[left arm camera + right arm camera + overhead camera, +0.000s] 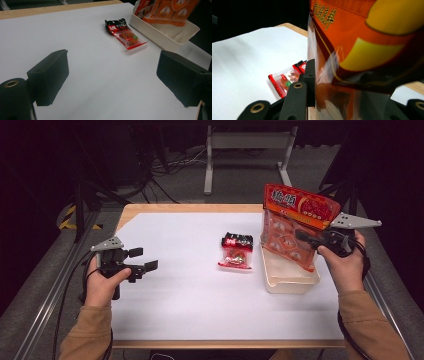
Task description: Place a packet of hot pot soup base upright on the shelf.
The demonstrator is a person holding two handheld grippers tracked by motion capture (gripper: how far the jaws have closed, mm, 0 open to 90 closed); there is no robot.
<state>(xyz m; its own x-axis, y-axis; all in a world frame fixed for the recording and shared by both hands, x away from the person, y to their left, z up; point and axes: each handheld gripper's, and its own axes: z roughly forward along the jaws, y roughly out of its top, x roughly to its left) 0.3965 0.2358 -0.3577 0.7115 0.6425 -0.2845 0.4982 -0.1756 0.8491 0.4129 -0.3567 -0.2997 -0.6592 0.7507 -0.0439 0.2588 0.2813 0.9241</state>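
Note:
My right gripper (306, 238) is shut on a large orange snack bag (295, 222), held upright with its lower end inside the cream plastic bin (290, 281) at the table's right. In the right gripper view the orange snack bag (367, 37) sits between the jaws, one black finger (310, 82) pressed against its left face. A small red and black snack packet (236, 251) lies flat mid-table, left of the bin; the left gripper view has the small packet (125, 33) ahead and the bin (162, 35) beyond it. My left gripper (142, 260) hovers open at the table's left, holding nothing.
A white sheet (190, 285) covers the wooden table (165, 208). Beyond the far edge, on the floor, stand a grey metal frame (245, 150) and loose cables. Dark stands flank the table on both sides.

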